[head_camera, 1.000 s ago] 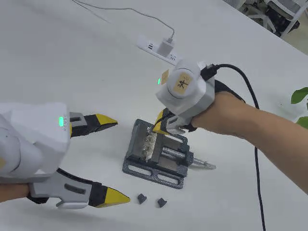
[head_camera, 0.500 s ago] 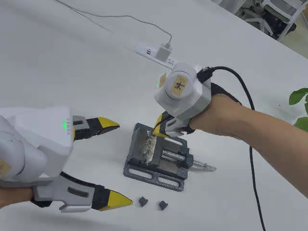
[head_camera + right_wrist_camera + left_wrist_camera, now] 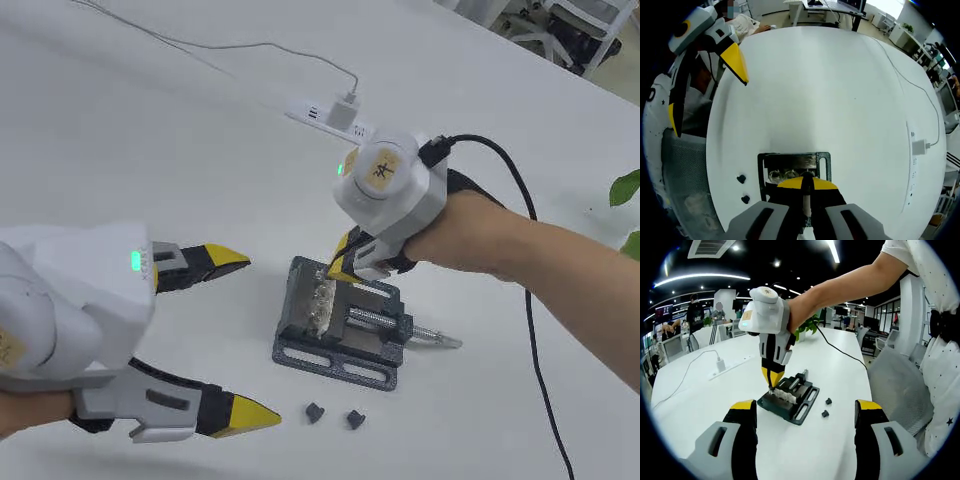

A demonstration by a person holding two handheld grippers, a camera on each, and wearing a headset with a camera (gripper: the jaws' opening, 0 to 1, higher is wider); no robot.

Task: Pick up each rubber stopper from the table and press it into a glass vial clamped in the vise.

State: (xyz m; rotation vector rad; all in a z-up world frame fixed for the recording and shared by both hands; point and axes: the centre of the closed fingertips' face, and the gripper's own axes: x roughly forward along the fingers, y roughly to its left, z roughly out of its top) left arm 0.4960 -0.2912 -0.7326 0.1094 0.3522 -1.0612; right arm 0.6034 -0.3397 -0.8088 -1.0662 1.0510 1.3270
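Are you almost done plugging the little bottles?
Not yet. I can't tell how many vials in the vise are plugged. The right gripper, shut, has its tips down at them now. Two stoppers lie on the table beside the vise, and the left gripper hovers open, holding nothing.

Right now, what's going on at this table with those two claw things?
A person holds a claw in each hand. The right claw, jaws shut, points down onto the glass vials clamped in the vise; whether it pinches a stopper there, I cannot tell. The left claw hangs open off to the side, holding nothing. Two rubber stoppers lie on the table beside the vise, not yet picked up.
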